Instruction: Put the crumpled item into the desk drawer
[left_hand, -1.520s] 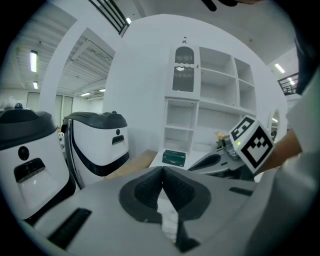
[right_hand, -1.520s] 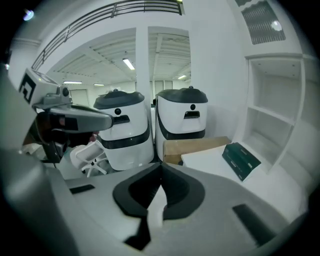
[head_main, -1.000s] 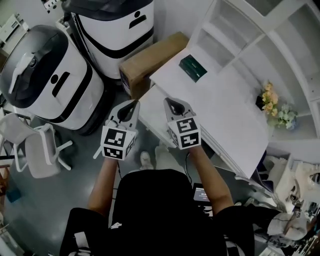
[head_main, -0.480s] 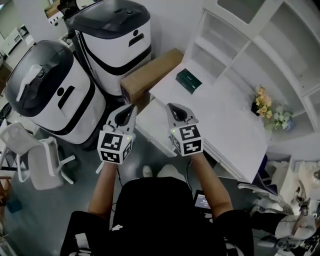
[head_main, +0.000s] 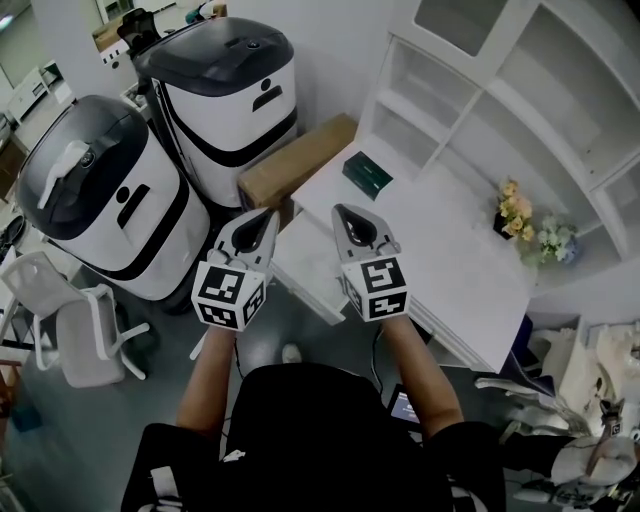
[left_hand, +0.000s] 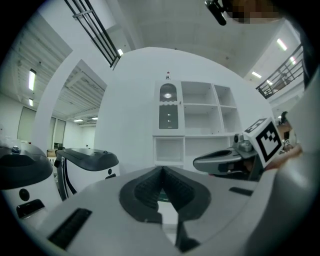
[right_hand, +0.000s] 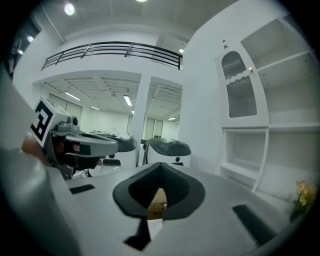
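No crumpled item shows in any view. The white desk (head_main: 450, 255) runs from the middle to the right of the head view; I cannot make out a drawer on its front. My left gripper (head_main: 265, 214) hangs shut and empty just off the desk's left corner. My right gripper (head_main: 341, 210) hangs shut and empty over the desk's near edge, level with the left one. In the left gripper view the pads of the left gripper (left_hand: 161, 170) meet with nothing between them. The right gripper (right_hand: 160, 165) is shut the same way in its own view.
A dark green box (head_main: 367, 175) lies at the desk's far corner, a flower pot (head_main: 510, 205) at its right. White shelving (head_main: 470, 90) stands behind. A cardboard box (head_main: 295, 160) and two white-and-black machines (head_main: 95, 200) (head_main: 225, 95) stand left, with a white chair (head_main: 80, 325) nearer.
Both grippers have risen side by side above the desk's edge, still shut. The head view has shifted so the desk and machines sit lower and smaller.
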